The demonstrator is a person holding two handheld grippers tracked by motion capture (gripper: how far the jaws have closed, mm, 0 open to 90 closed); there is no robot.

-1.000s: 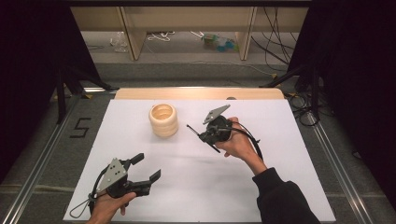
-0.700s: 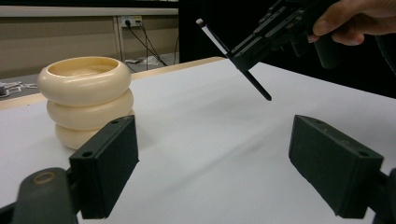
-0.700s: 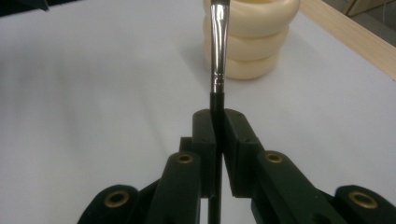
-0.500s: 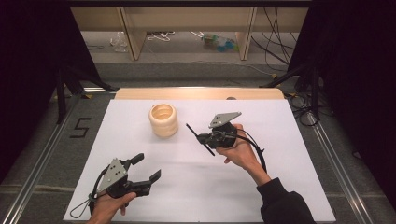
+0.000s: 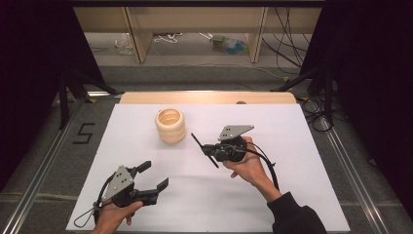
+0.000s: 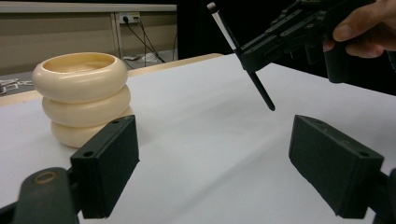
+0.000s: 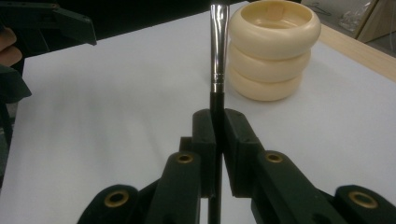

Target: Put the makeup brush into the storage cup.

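A cream holder [image 5: 170,126] shaped like three stacked rings stands upright at the back left of the white table [image 5: 297,190]. My right gripper [image 5: 210,149] hovers to its right, shut on a thin black brush [image 5: 197,141] with a silver ferrule. In the right gripper view the brush [image 7: 217,46] runs straight up from between the closed jaws [image 7: 217,125], its tip beside the holder [image 7: 271,51]. My left gripper [image 5: 154,175] rests near the front left, open and holding nothing. In the left gripper view the holder [image 6: 81,100] is at left and the brush [image 6: 262,92] hangs at upper right.
A wooden strip [image 5: 209,97] borders the table's far edge. Metal rails [image 5: 44,170] run along both sides. Dark stands [image 5: 73,87] and cables [image 5: 321,117] sit on the floor beyond the corners, with shelving behind.
My right gripper has shifted a little toward the near side with the brush, away from the holder. The left gripper has stayed put.
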